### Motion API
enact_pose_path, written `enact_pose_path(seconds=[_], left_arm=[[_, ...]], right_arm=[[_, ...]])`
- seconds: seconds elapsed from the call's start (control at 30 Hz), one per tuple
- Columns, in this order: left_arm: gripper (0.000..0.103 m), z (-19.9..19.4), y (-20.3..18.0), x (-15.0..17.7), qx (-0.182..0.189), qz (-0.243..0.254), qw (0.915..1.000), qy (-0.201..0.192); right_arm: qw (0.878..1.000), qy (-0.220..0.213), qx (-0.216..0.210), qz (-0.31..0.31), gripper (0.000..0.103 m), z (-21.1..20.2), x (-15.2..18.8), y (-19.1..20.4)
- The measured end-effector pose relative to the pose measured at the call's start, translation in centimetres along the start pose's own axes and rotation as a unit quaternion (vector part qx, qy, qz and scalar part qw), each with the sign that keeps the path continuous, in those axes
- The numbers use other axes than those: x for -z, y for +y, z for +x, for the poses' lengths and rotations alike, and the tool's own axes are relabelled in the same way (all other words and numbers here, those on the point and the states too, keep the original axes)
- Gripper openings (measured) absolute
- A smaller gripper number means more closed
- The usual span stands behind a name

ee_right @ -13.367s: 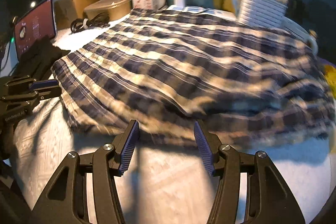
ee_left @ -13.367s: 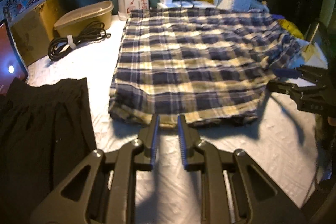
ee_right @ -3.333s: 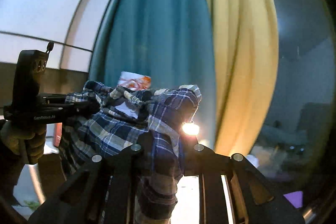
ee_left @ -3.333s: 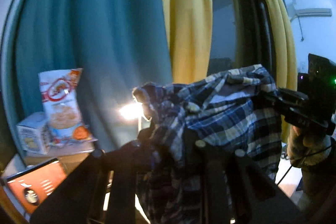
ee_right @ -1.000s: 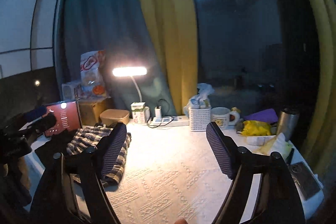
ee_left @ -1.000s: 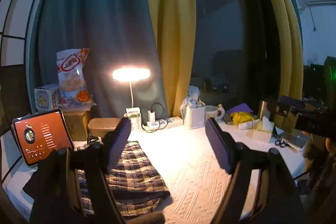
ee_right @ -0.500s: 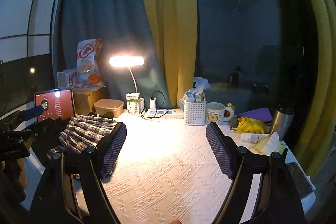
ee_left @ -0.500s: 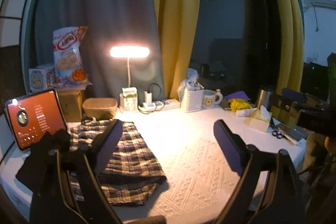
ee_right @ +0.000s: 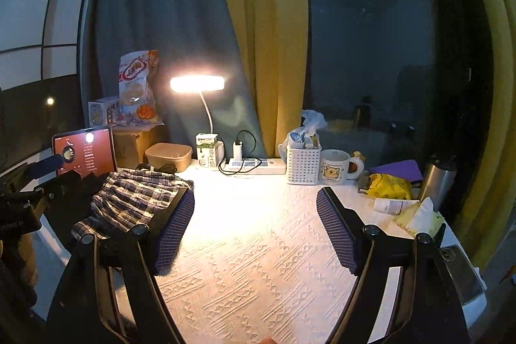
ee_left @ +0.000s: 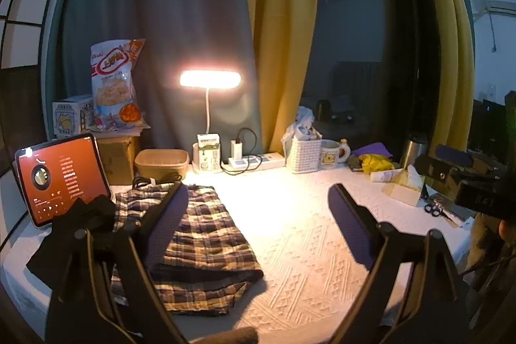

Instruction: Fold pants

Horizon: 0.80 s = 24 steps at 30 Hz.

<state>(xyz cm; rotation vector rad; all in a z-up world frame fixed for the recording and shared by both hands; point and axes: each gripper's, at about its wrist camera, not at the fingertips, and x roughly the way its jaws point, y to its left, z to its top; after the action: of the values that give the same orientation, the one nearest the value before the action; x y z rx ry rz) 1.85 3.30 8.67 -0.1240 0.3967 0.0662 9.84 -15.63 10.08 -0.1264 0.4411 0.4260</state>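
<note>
My left gripper (ee_left: 258, 208) and right gripper (ee_right: 254, 215) both gape empty over the white table (ee_right: 258, 263); folded plaid pants (ee_left: 206, 234) lie at its left edge, lamp (ee_left: 209, 79) at the back edge.

Navy-and-cream plaid pants (ee_left: 206, 234), white textured tablecloth (ee_left: 306, 247), yellow and teal curtains (ee_left: 280, 37).

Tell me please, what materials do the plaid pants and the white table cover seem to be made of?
Plaid pants: likely thin woven cotton, matte; they crease softly and lie flat when folded. Table cover: probably a thick textile, matte white, with a raised zigzag relief.
</note>
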Motion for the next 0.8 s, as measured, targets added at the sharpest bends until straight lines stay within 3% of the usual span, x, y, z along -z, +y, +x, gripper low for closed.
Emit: enact_pose_path(seconds=[0.8], left_arm=[[0.089,-0.12,-0.03,-0.01,0.004,0.0,1.0,0.001]], right_arm=[[1.0,0.0,0.002,0.001,0.081,0.02,0.0,0.22]])
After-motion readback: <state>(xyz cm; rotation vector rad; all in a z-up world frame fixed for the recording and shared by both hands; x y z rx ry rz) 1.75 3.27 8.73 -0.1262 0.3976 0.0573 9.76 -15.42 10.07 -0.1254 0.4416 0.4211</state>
